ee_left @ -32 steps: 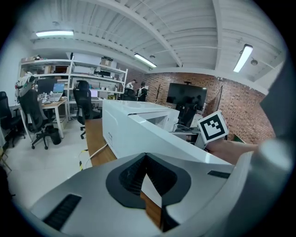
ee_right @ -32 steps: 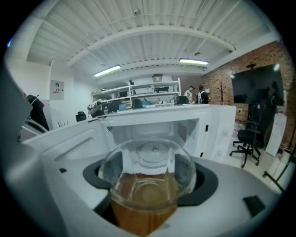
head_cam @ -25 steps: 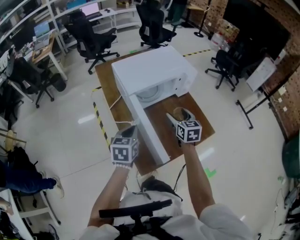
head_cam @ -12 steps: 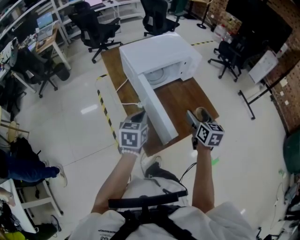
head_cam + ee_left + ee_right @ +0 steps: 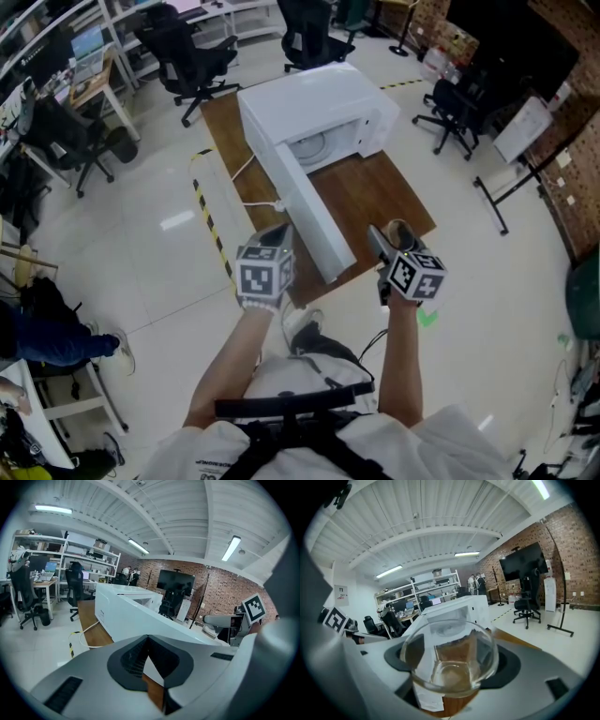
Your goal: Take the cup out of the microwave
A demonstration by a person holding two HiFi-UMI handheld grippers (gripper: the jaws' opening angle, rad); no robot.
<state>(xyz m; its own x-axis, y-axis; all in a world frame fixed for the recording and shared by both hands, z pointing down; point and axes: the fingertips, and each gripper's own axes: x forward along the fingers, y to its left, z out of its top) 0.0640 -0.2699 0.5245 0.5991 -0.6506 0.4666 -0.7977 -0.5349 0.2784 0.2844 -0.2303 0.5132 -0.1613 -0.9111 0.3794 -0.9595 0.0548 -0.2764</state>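
Grips the clear glass cup (image 5: 449, 660) in the right gripper (image 5: 387, 242), jaws spread wide around its wall and pinching it on both sides. Holds it upright and empty, outside the microwave (image 5: 319, 98), over the near right edge of the wooden table (image 5: 370, 192). Finds the microwave's door (image 5: 309, 211) swung open towards the person. Carries the left gripper (image 5: 148, 641) just beside the door's near end, jaws pressed together at the tips, with nothing between.
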